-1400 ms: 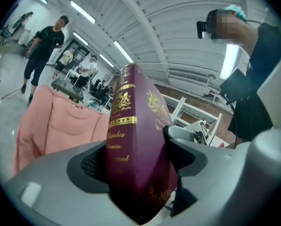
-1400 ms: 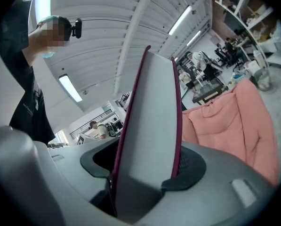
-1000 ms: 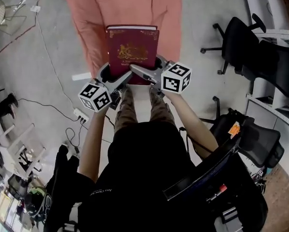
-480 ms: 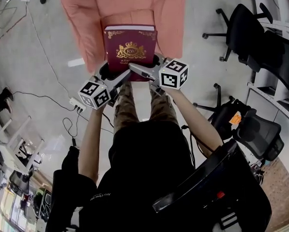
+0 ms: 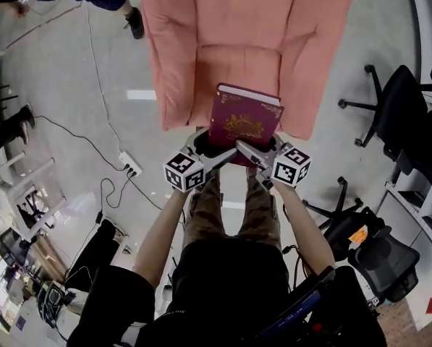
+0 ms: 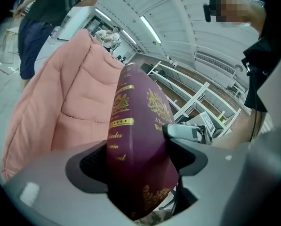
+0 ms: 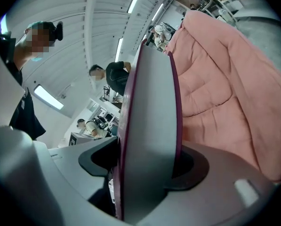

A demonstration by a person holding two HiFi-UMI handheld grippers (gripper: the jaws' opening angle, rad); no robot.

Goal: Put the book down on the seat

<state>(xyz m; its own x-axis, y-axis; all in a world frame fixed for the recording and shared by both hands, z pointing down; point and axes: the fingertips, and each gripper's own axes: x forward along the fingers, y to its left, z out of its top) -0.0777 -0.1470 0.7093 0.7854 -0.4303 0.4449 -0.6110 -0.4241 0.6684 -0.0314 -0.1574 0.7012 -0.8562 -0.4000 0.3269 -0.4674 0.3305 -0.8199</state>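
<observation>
Middle of the head view: the book is pinched upright at its lower edge by the left gripper and the right gripper. It's dropped lower, over the pink seat front. The right jaws just eased open slightly, so I'd guess set-down's close.

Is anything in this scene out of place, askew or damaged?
Nothing looks spilled or damaged. Only the book, over the front of the armchair seat, is turned slightly askew to it.
</observation>
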